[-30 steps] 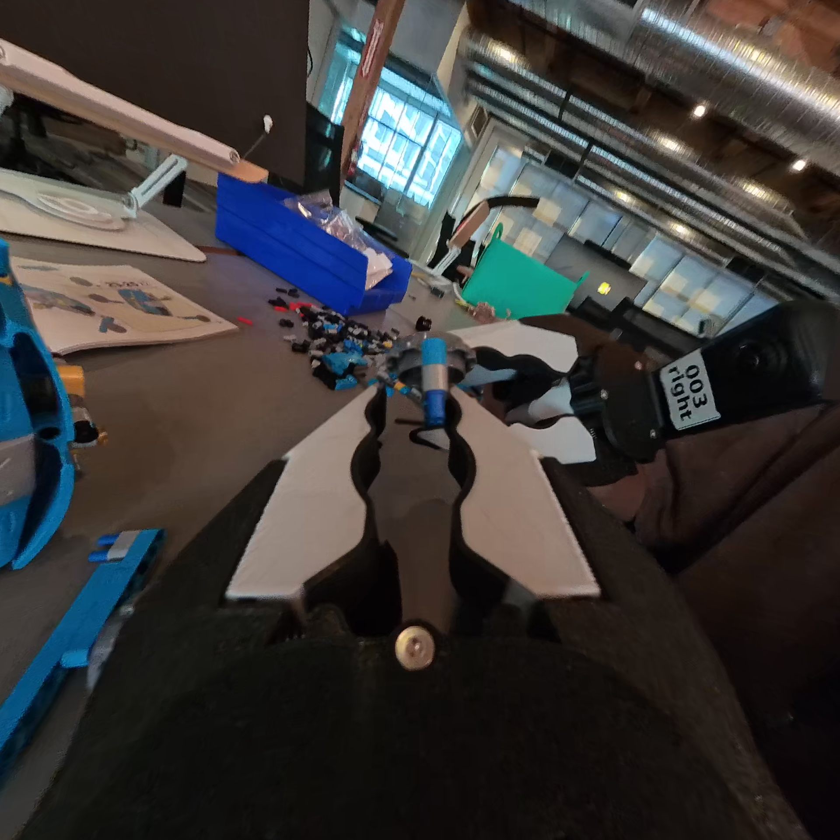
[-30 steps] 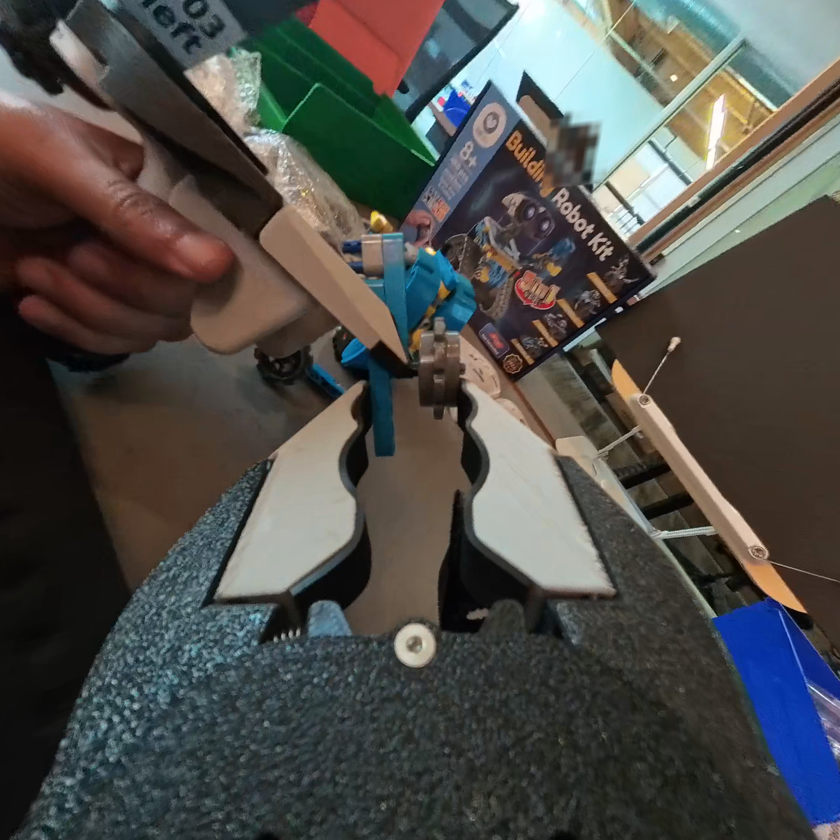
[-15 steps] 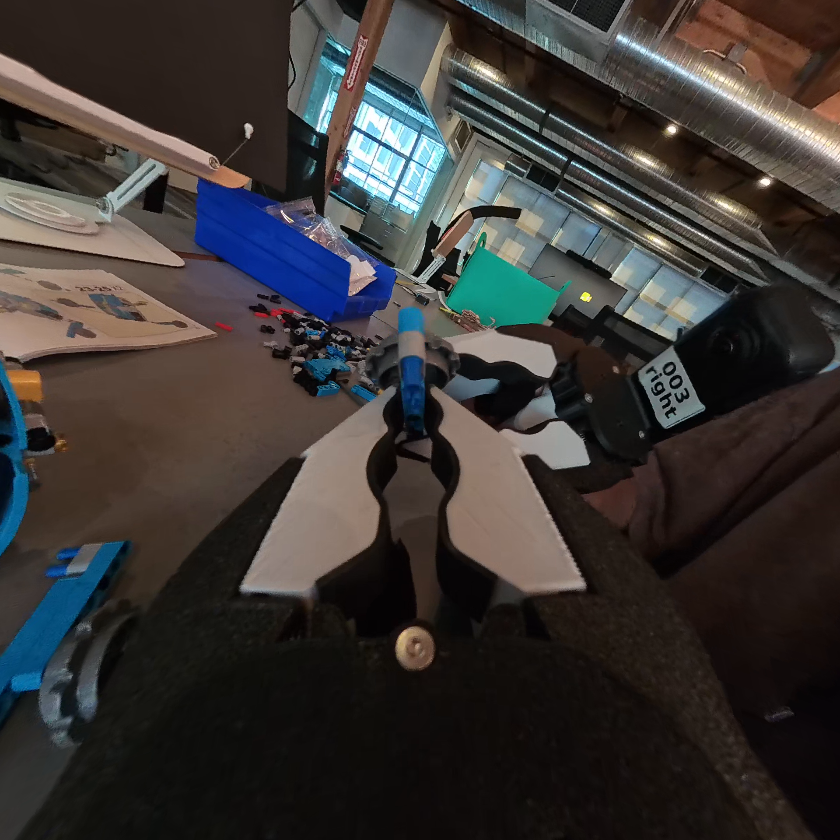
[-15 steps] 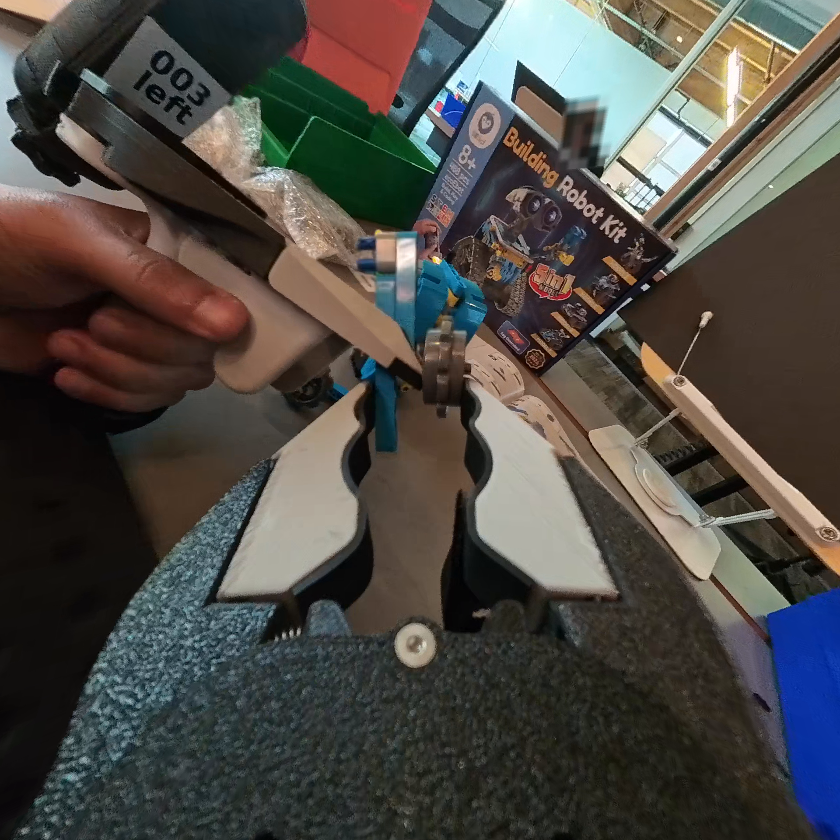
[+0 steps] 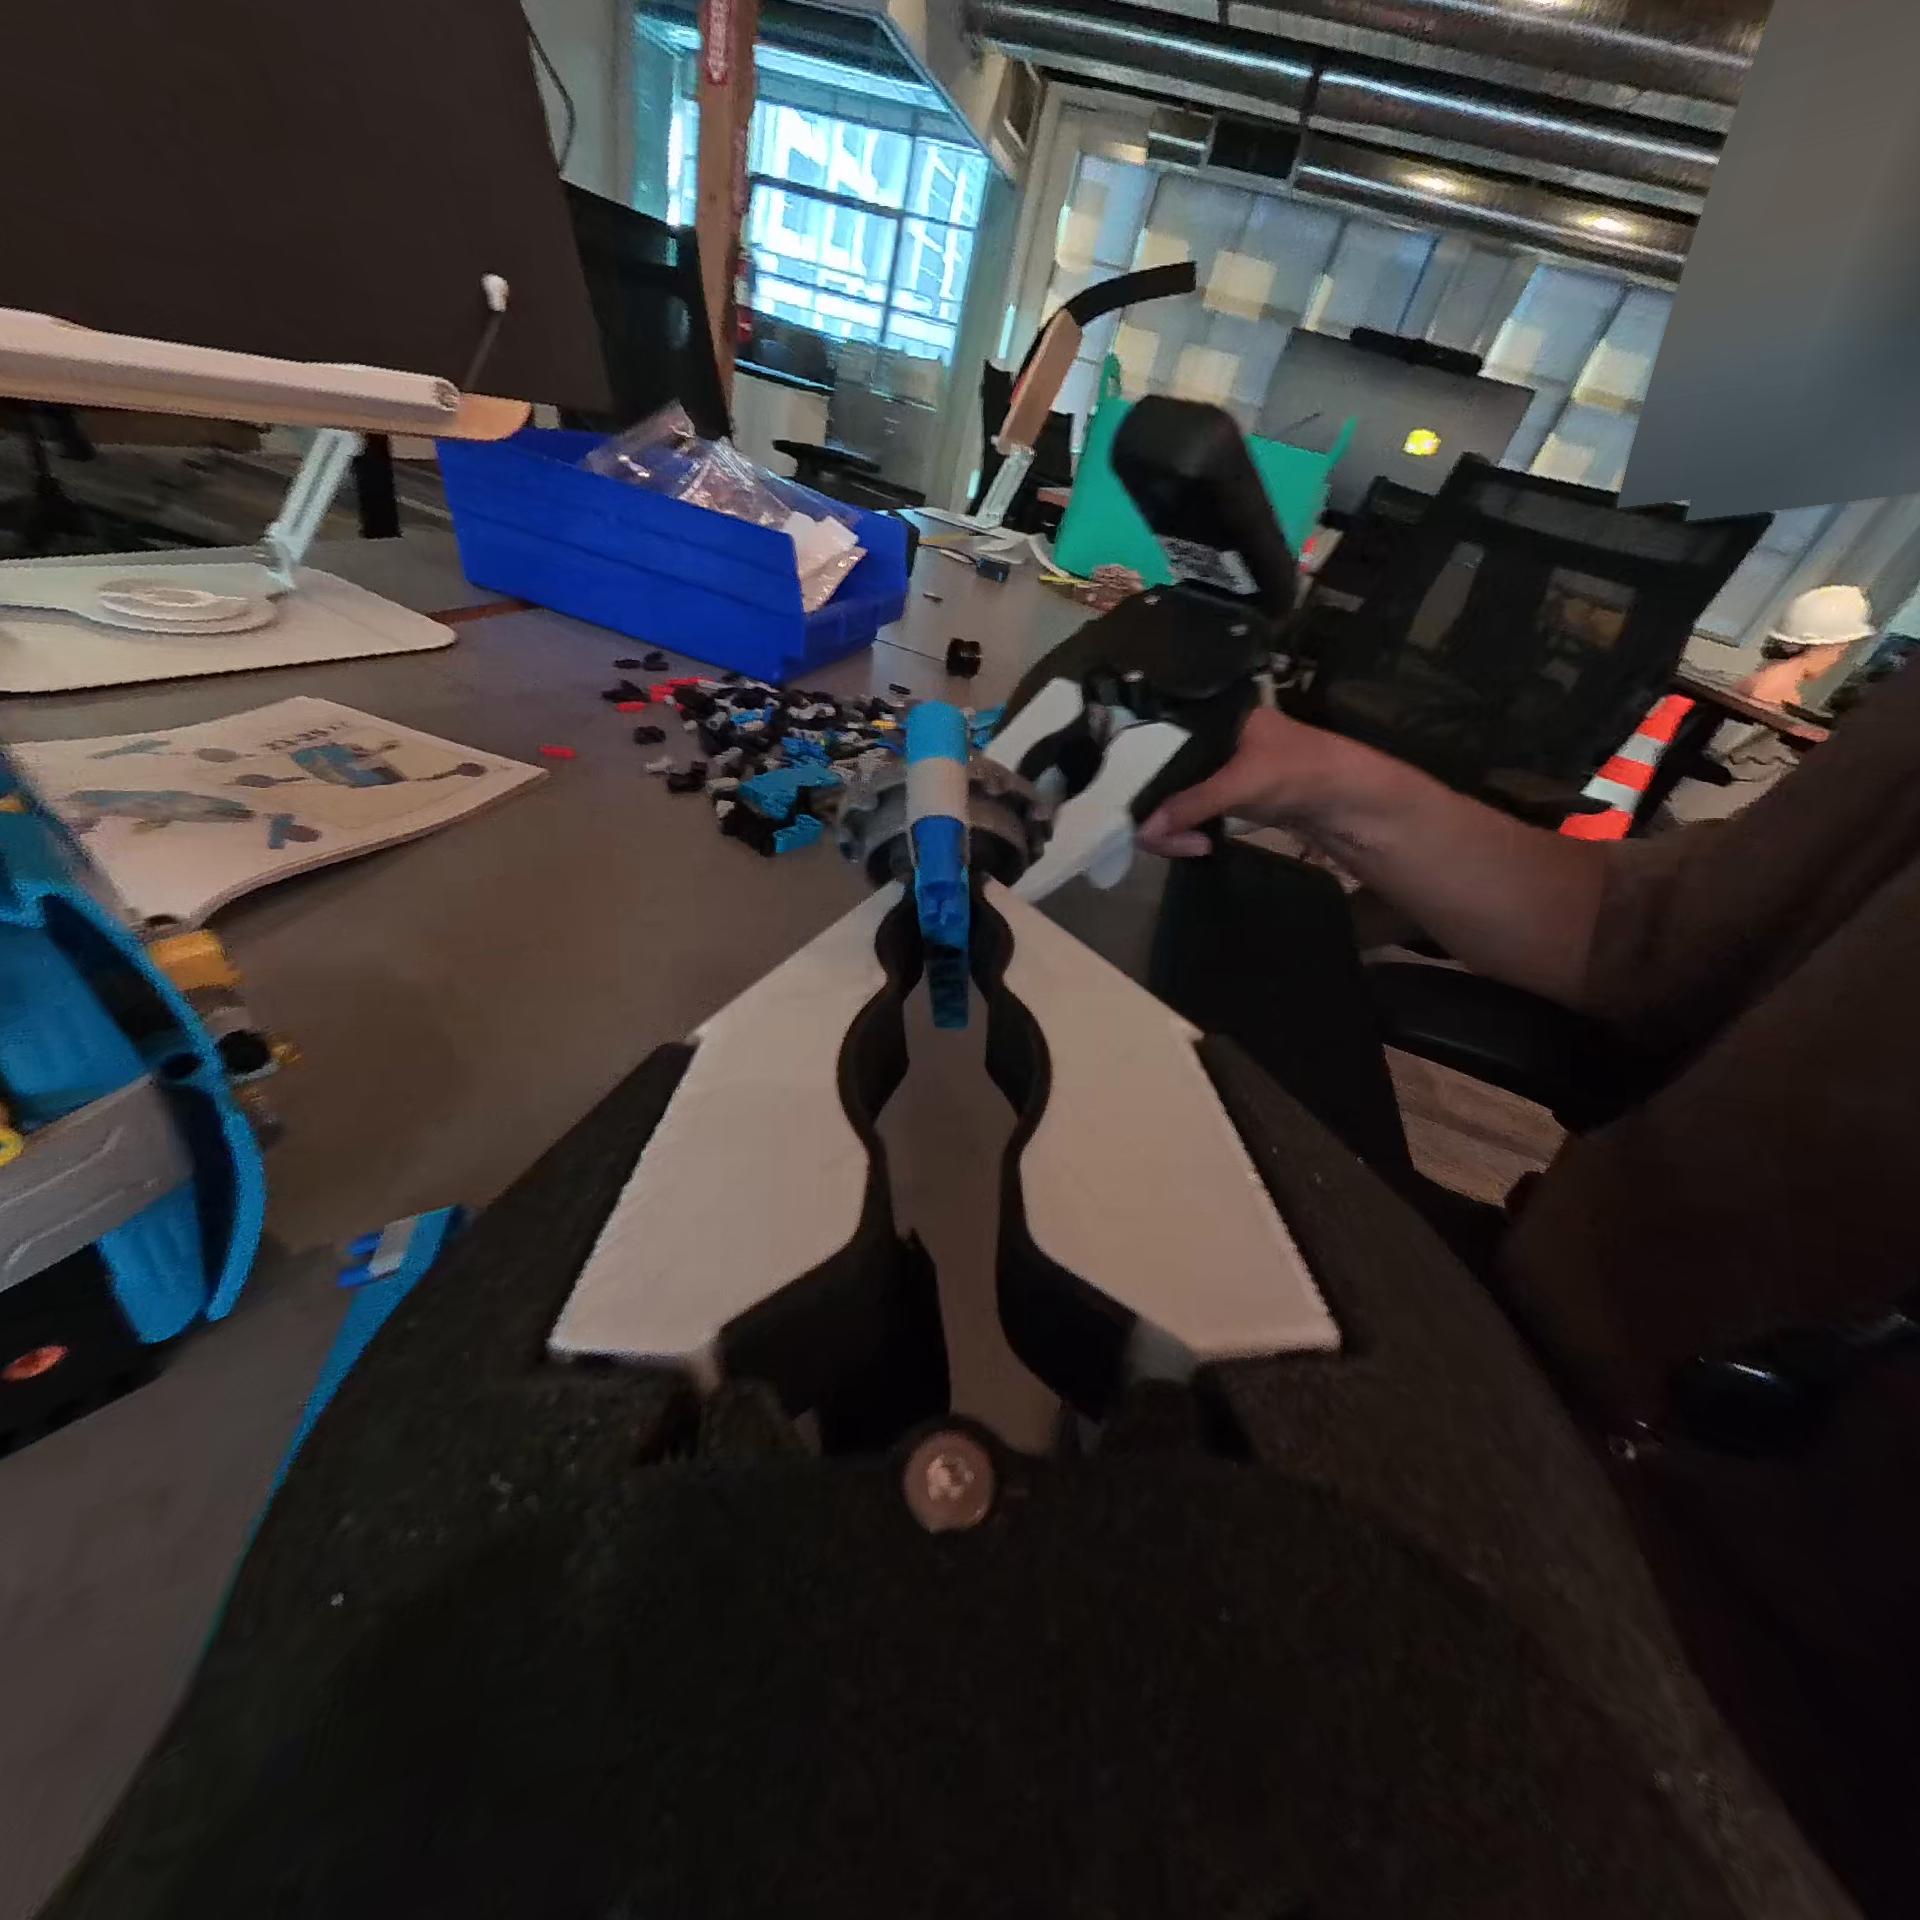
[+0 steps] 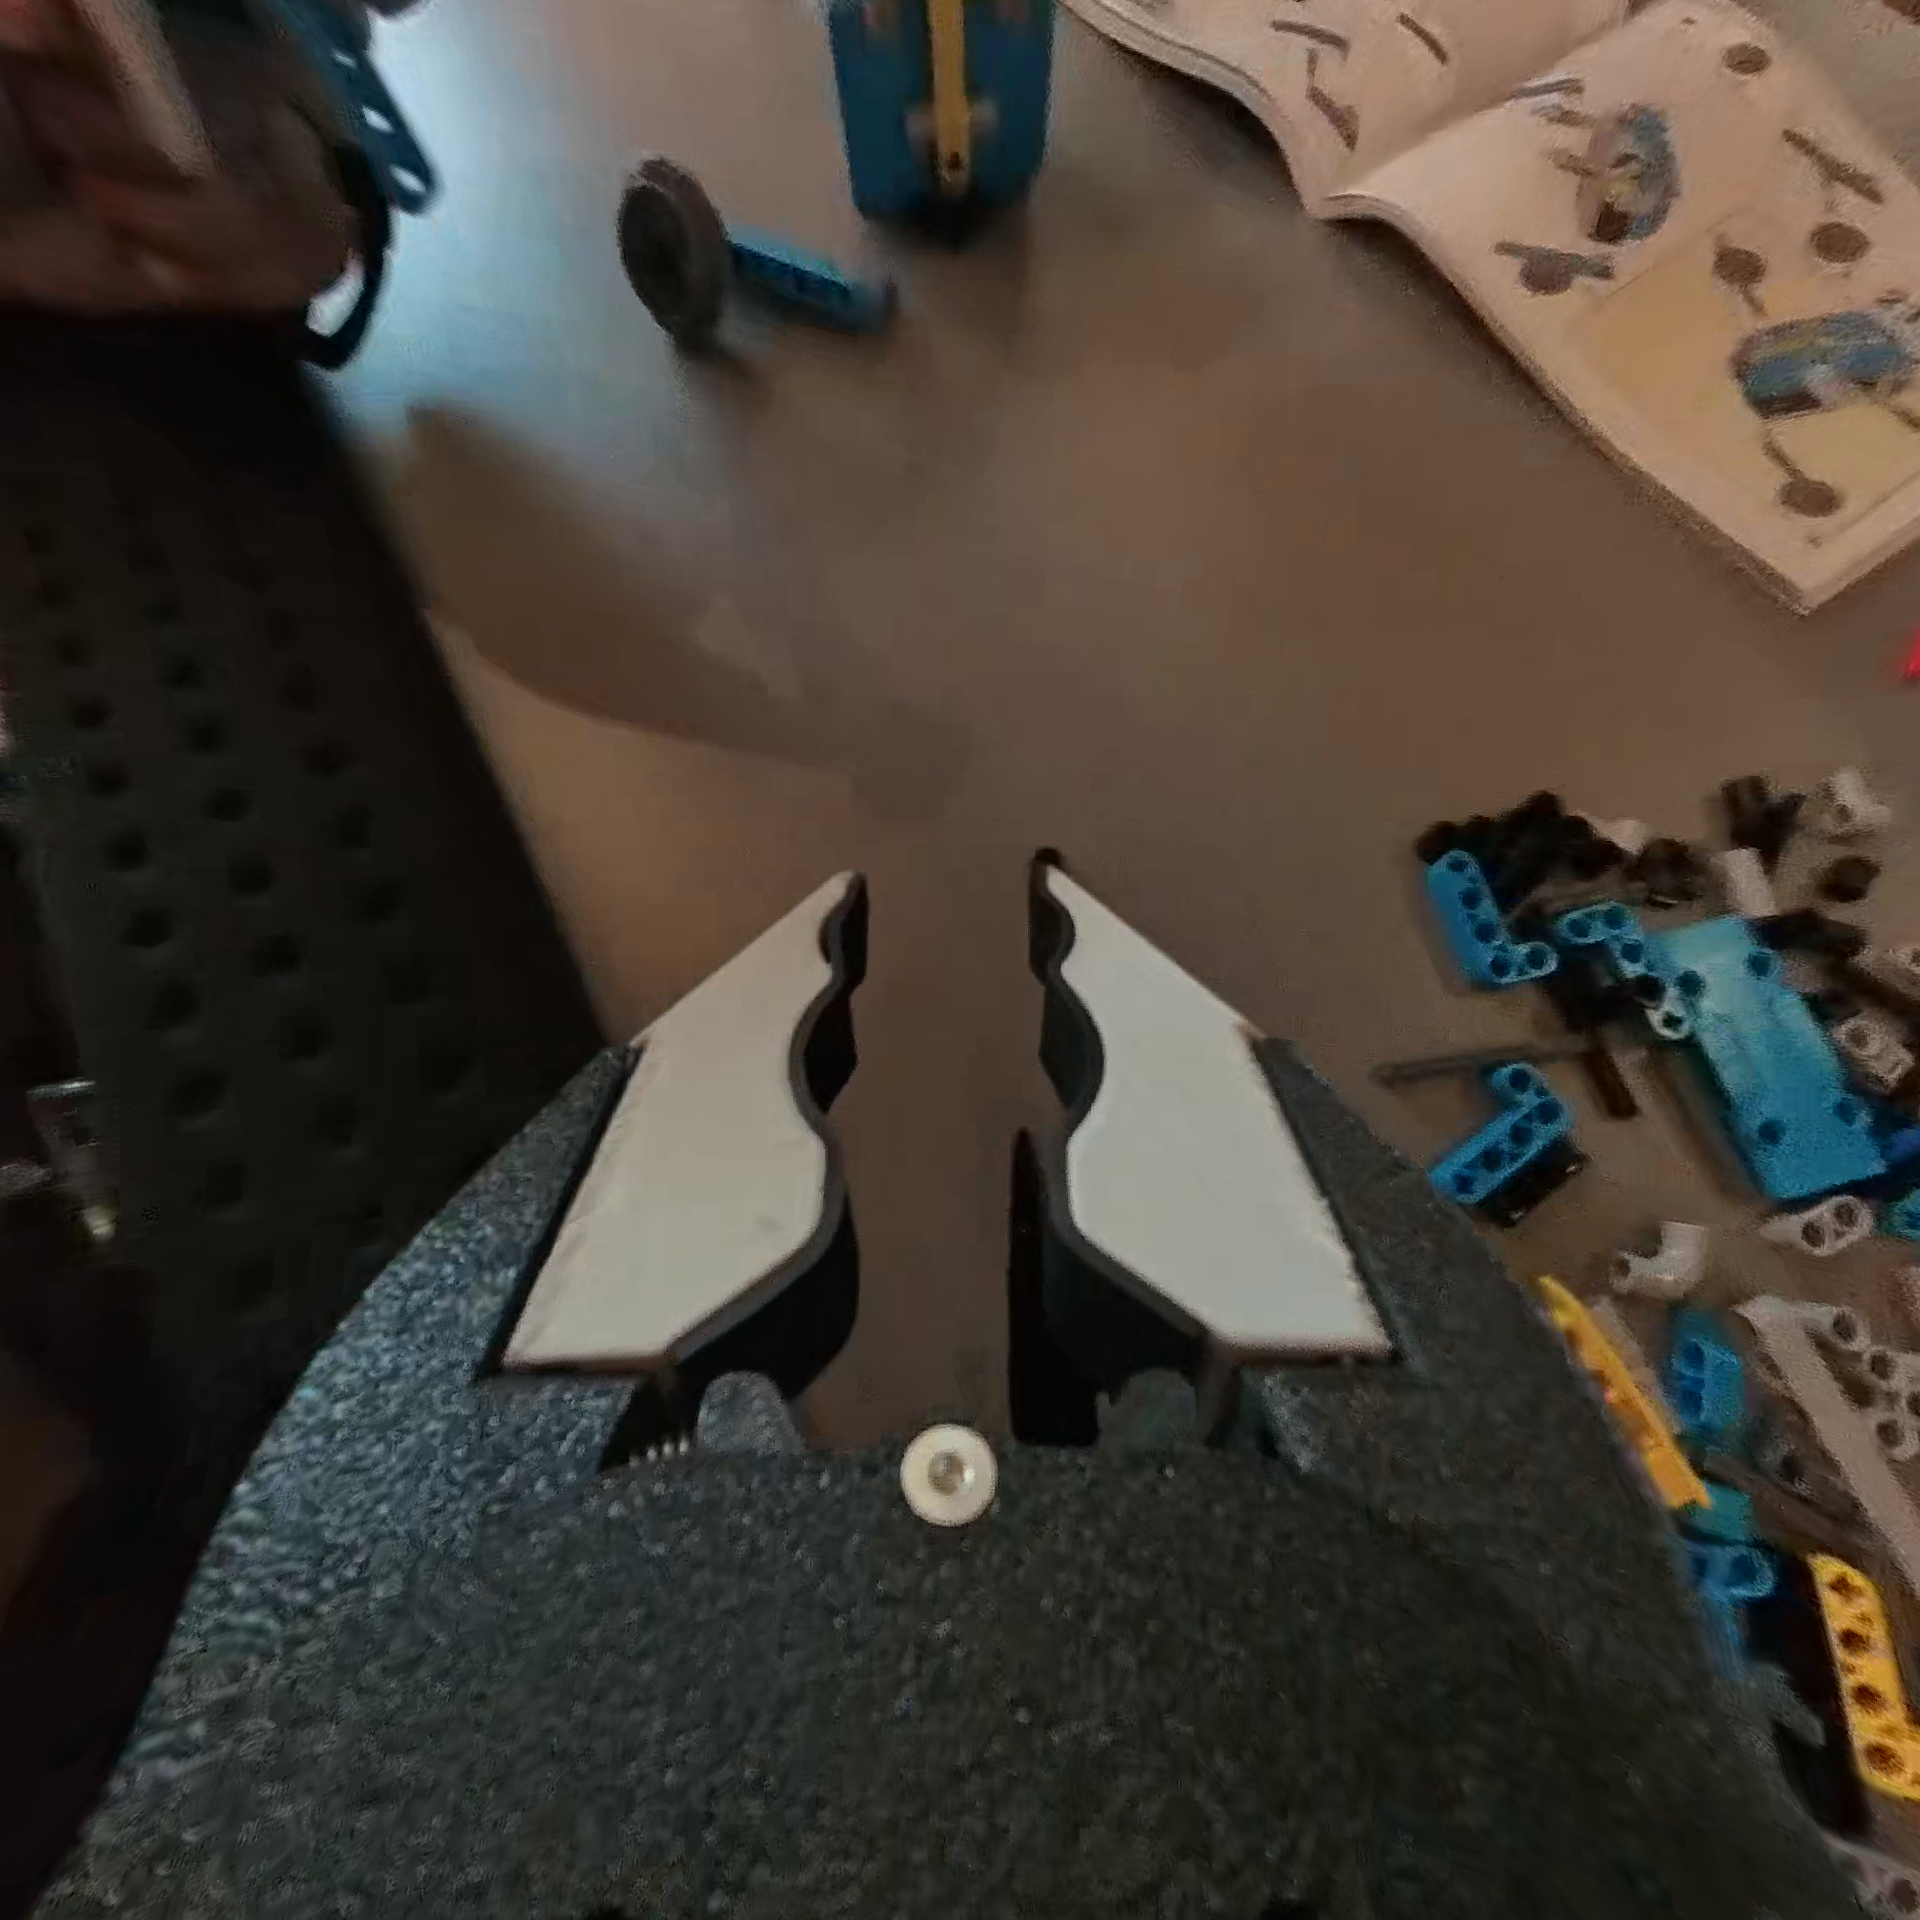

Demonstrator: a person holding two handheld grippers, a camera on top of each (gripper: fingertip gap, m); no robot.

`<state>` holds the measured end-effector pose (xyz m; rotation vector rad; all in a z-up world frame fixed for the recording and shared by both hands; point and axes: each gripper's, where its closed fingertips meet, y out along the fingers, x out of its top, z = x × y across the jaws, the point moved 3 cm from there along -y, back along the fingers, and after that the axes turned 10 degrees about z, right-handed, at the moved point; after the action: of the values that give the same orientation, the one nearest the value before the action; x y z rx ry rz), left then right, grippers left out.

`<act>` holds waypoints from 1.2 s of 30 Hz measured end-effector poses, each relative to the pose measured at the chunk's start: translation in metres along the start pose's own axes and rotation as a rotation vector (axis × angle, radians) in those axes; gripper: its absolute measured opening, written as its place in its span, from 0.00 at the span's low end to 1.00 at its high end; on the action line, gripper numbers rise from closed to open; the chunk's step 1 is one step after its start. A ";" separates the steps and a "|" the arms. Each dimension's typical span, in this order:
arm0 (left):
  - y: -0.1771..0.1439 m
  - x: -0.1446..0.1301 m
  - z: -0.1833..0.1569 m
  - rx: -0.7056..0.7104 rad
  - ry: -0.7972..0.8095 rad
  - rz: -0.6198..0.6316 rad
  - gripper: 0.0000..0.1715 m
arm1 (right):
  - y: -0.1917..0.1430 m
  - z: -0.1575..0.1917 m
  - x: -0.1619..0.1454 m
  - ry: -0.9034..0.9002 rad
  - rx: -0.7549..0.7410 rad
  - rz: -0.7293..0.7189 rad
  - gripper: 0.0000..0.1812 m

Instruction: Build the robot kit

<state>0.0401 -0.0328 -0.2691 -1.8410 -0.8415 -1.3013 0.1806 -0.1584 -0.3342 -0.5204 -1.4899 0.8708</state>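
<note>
In the left wrist view my left gripper (image 5: 940,906) is shut on a blue beam (image 5: 938,862) that stands up between the fingertips. A grey gear (image 5: 878,816) sits on the beam just beyond the tips. My right gripper (image 5: 1081,790), held by a hand, is close behind the gear, its white fingers apart. In the right wrist view my right gripper (image 6: 948,878) is open and empty, pointing down at the bare brown table (image 6: 1039,623), beside a pile of blue, black and white parts (image 6: 1662,1018).
A blue bin (image 5: 665,561) with plastic bags, an open booklet (image 5: 260,790) and a pile of small parts (image 5: 758,748) lie ahead. A blue robot body (image 5: 104,1143) stands at the left. A black wheel on a blue beam (image 6: 675,260) lies on the table.
My right gripper has let go of the grey gear, opened and swung away to point down at the table. The gear stays on the blue beam in my left gripper.
</note>
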 end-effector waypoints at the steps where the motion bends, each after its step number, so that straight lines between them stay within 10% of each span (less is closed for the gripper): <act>1: 0.002 0.000 -0.003 -0.026 0.003 0.002 0.04 | 0.006 -0.003 0.001 -0.007 -0.012 0.010 0.15; 31: -0.010 0.011 -0.003 -0.174 -0.110 -0.122 0.04 | 0.040 -0.024 -0.005 -0.008 0.032 0.100 0.03; 36: -0.009 0.011 -0.003 -0.168 -0.098 -0.123 0.04 | 0.027 0.010 0.044 0.015 0.177 -0.136 0.03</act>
<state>0.0344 -0.0294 -0.2566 -2.0255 -0.9346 -1.4045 0.1608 -0.1102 -0.3270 -0.2908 -1.4014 0.8795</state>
